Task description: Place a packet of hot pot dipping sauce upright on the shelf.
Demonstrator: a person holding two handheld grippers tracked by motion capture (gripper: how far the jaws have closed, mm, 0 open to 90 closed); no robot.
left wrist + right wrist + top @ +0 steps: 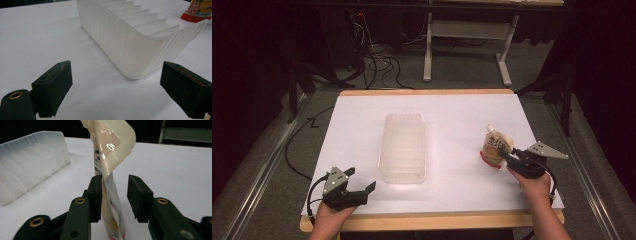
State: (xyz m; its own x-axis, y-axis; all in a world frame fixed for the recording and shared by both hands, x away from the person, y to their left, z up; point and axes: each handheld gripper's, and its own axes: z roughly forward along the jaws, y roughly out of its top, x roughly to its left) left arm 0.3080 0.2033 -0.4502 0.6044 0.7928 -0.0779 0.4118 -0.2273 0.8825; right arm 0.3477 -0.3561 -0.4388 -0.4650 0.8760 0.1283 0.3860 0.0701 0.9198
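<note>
Fingers astride pouch, bin beside

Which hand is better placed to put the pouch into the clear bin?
Right, probably. The right gripper already has the pouch between its jaws, one pad touching it. The left gripper sits open and empty near the bin.

We see a white counter with a wood edge and a clear ribbed plastic bin lying mid-counter, nothing in it. Beyond the counter, tangled cables on grey floor, plus a white desk frame at the back.
</note>
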